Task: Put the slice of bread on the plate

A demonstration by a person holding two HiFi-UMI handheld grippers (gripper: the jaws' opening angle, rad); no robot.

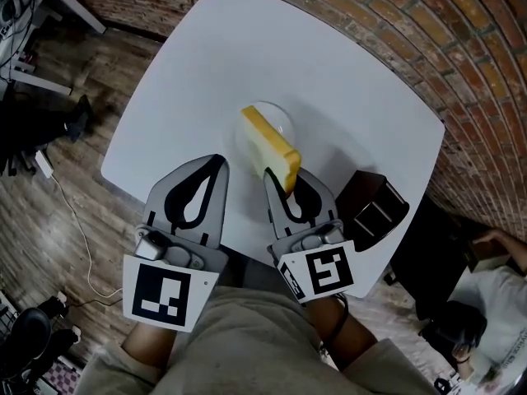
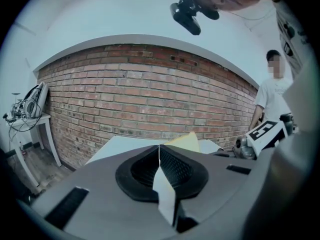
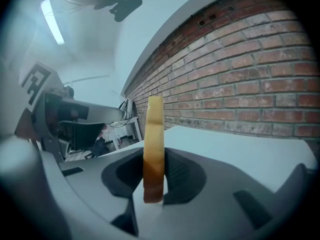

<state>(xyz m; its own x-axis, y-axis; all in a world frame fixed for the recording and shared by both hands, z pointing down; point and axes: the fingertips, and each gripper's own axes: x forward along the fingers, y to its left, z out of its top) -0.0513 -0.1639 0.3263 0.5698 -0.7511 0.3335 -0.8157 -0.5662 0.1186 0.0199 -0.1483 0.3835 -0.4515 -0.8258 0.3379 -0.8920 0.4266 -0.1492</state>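
A yellow slice of bread (image 1: pixel 270 146) with a brown crust stands on edge in my right gripper (image 1: pixel 281 178), which is shut on its lower end. In the right gripper view the bread slice (image 3: pixel 153 139) rises edge-on between the jaws of the right gripper (image 3: pixel 153 159). The slice hangs over the near side of a clear glass plate (image 1: pixel 280 118) in the middle of the white table (image 1: pixel 346 89). My left gripper (image 1: pixel 217 162) is just left of it, jaws pressed together with nothing in them; in its own view the left gripper (image 2: pixel 159 153) shows only a thin seam.
A dark brown box-like object (image 1: pixel 372 207) stands at the table's near right edge, close beside the right gripper. A brick wall (image 2: pixel 150 99) runs behind the table. A person (image 1: pixel 486 290) is at the lower right, and cables lie on the wooden floor (image 1: pixel 58 196) at the left.
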